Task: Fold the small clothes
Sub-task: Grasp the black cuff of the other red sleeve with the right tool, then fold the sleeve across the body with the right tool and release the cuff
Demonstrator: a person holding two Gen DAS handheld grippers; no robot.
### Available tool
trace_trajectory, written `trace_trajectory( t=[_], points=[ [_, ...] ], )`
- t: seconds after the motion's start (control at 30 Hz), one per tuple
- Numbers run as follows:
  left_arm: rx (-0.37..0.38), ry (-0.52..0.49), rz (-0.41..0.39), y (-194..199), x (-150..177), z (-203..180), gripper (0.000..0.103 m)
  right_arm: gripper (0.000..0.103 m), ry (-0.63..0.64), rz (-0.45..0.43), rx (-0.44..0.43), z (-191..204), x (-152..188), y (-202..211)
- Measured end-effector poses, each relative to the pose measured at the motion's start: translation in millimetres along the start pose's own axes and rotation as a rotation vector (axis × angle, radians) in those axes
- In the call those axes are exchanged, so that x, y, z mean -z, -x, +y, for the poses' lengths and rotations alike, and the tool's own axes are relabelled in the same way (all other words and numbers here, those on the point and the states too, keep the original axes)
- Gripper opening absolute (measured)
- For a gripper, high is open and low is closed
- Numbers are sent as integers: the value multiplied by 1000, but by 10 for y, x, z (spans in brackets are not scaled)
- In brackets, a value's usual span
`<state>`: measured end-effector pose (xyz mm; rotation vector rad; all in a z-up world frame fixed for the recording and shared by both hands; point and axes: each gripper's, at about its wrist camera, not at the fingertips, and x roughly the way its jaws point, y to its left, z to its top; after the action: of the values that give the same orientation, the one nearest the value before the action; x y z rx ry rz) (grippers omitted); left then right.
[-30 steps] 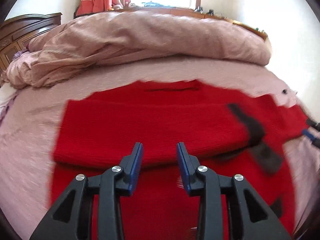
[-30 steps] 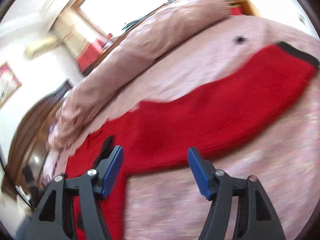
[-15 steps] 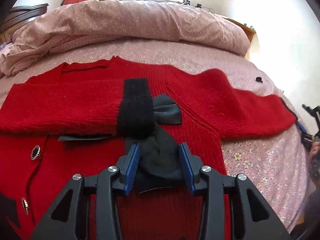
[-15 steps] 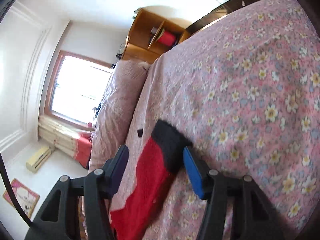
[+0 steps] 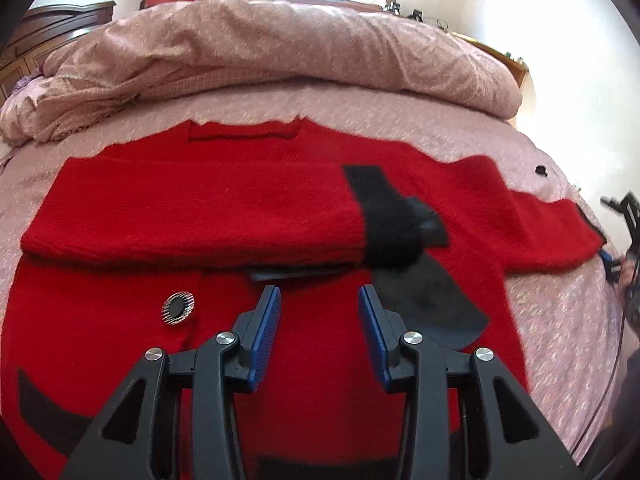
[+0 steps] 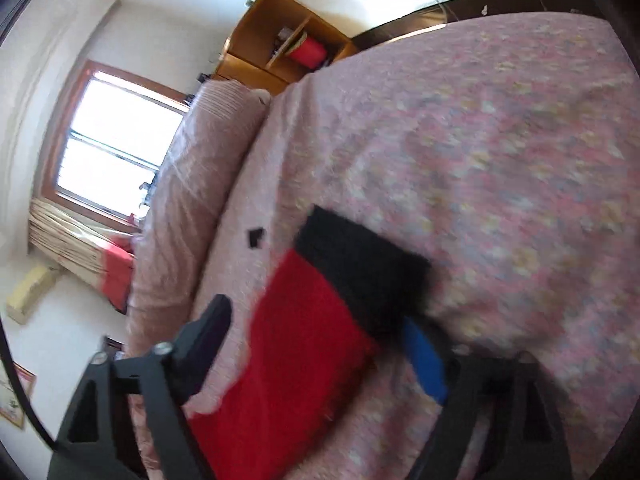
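A red knit cardigan [image 5: 200,208] with black cuffs and a round button [image 5: 178,308] lies flat on the pink floral bed. Its left sleeve is folded across the chest, black cuff [image 5: 384,224] near the middle. My left gripper [image 5: 318,320] is open and empty just above the cardigan's front. The other sleeve [image 5: 548,236] stretches right. In the right wrist view that sleeve [image 6: 296,340] and its black cuff [image 6: 360,268] lie between the open jaws of my right gripper [image 6: 320,336], which also shows at the left view's right edge [image 5: 618,240].
A rolled pink duvet [image 5: 260,52] lies across the far side of the bed. A wooden headboard [image 5: 44,36] is at far left, a wooden shelf unit [image 6: 284,48] past the bed's end, a window [image 6: 116,152] behind. A small black scrap [image 6: 255,237] lies on the sheet.
My left gripper has shifted left across the cardigan and stays open. My right gripper has closed in on the sleeve's black cuff, which now fills more of the space between its jaws.
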<state>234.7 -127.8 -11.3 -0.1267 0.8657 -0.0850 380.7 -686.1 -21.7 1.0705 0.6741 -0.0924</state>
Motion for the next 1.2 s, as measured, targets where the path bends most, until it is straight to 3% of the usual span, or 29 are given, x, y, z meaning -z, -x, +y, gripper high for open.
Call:
trace_trajectory(
  t=[0.17,0.23,0.3,0.33,0.37,0.43,0.57,0.77,0.93,1.07,1.2],
  points=[
    [11,50,-6,110,-24,220,34,91,-21,-54,-31,-32,-27,3],
    [22,66,-5,152,-47,298,34,72,-27,-69,2,-133,-41,36],
    [28,76,-13,218,-75,382,34,29,-57,-69,44,-257,-28,91],
    [26,73,-20,249,-88,411,34,17,-87,-58,58,-370,-64,127],
    [20,62,-37,288,-101,460,34,12,-141,-43,52,-470,-81,118],
    [13,23,-42,309,-137,512,34,11,-252,-33,-53,-659,-71,157],
    [-3,-4,-42,366,-256,764,34,10,-218,-52,-11,-411,-84,279],
    [27,100,-81,566,-446,1375,34,10,83,-154,-25,896,55,737],
    [61,109,-74,561,-578,1842,34,10,429,-210,-18,1995,789,944],
    [68,103,-60,404,-667,2216,34,10,596,-168,-65,2731,1652,834],
    [72,140,-62,287,-665,2535,34,10,753,-88,-141,3470,2724,477]
  ],
)
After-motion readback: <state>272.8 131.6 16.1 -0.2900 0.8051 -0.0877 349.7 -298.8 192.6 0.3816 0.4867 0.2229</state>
